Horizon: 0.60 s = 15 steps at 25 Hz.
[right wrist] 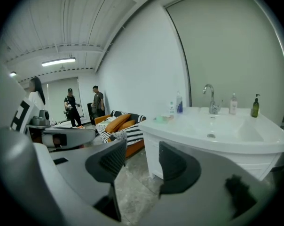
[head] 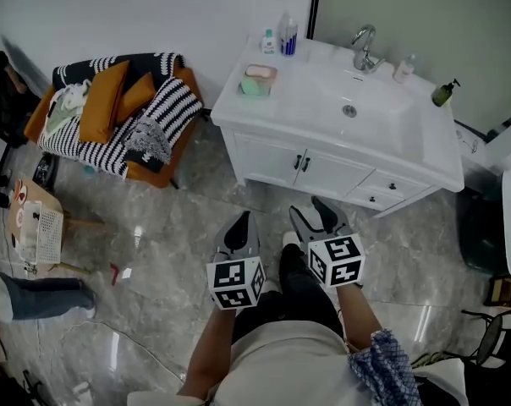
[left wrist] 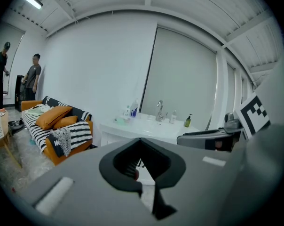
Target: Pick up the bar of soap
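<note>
Green soap (head: 254, 86) lies well beyond left gripper (head: 240, 219) and right gripper (head: 310, 209).

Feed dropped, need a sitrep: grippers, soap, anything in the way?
Left gripper shut, right gripper open, both empty, short of the vanity. Bar of soap untouched on its left end. Nothing in the way.

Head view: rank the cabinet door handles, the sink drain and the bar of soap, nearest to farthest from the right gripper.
1. Cabinet door handles, just ahead of the right gripper.
2. Sink drain, in the basin's middle.
3. Bar of soap, on the counter, far left.
</note>
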### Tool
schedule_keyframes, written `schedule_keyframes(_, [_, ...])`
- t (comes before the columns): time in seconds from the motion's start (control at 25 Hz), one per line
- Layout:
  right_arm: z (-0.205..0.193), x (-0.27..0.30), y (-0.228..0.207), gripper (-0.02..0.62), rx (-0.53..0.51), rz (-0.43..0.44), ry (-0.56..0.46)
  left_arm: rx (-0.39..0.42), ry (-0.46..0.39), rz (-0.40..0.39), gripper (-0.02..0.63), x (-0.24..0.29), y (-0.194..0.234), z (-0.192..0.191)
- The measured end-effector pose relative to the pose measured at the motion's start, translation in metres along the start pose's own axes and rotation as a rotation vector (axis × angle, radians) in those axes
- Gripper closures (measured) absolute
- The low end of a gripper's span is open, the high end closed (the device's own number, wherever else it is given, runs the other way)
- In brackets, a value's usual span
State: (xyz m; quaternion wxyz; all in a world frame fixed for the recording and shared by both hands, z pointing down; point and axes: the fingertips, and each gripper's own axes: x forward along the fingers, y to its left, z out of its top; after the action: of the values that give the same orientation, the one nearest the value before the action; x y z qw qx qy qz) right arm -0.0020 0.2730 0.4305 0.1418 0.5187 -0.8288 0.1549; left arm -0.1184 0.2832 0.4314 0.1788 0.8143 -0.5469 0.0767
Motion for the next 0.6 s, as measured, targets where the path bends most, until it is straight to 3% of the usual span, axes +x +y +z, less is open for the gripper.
schedule_keyframes(0.6, [0.026,0.068,-0.044,0.377,-0.054,0.027,0.033,-0.004,0.043,0.029,0.598,0.076,0.019,0.019])
